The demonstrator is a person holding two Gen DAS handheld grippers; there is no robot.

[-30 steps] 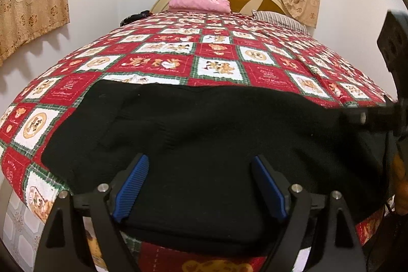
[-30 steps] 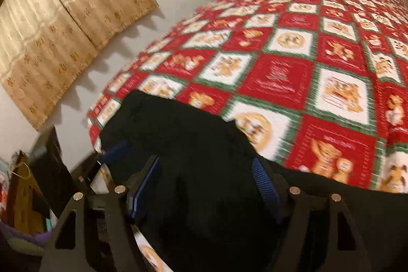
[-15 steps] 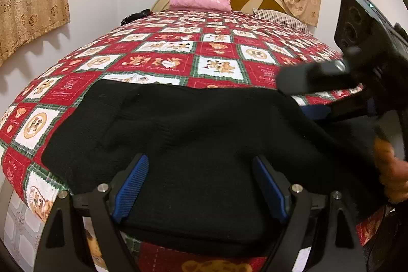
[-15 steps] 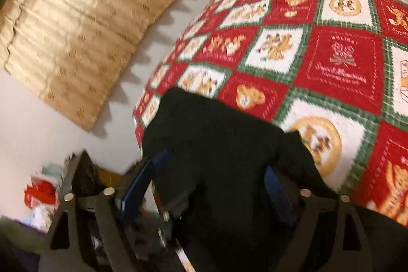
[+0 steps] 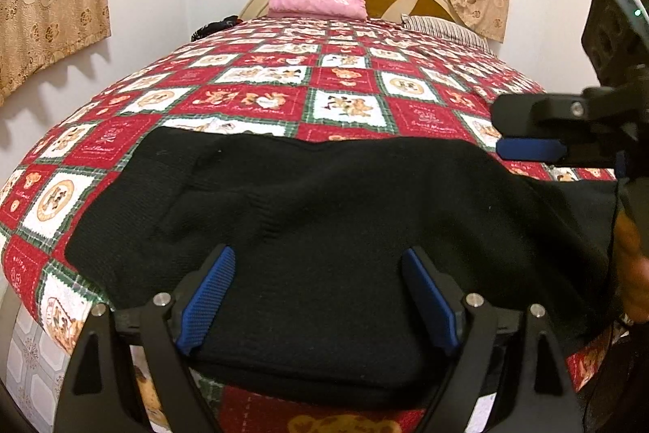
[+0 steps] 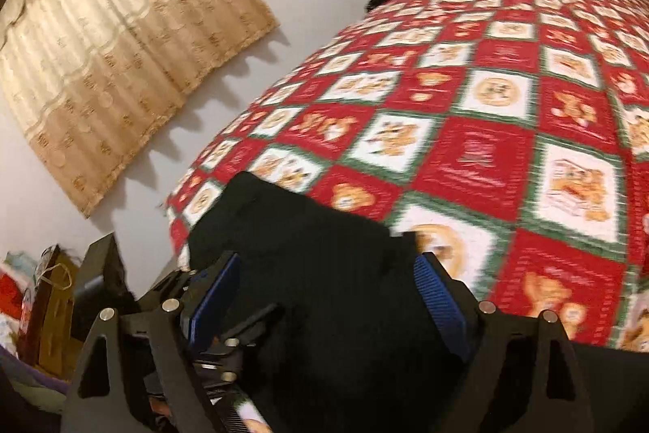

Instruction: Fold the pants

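Black pants lie folded across the near end of a bed covered by a red, white and green bear-print quilt. My left gripper hovers open over the pants' near edge, and its blue pads touch nothing. In the left wrist view my right gripper comes in from the right, open, just above the pants' right part, held by a hand. In the blurred right wrist view the right gripper spreads wide over the dark cloth without pinching it.
A folded pink blanket and a striped pillow rest against the headboard. A dark item lies at the bed's far left edge. Curtains hang on the left wall. Bags and clutter stand beside the bed.
My right gripper rose from the pants' right end, swung in over them, then drew back a little to the right. Its view has swept across the bed. The left gripper and pants stayed put.
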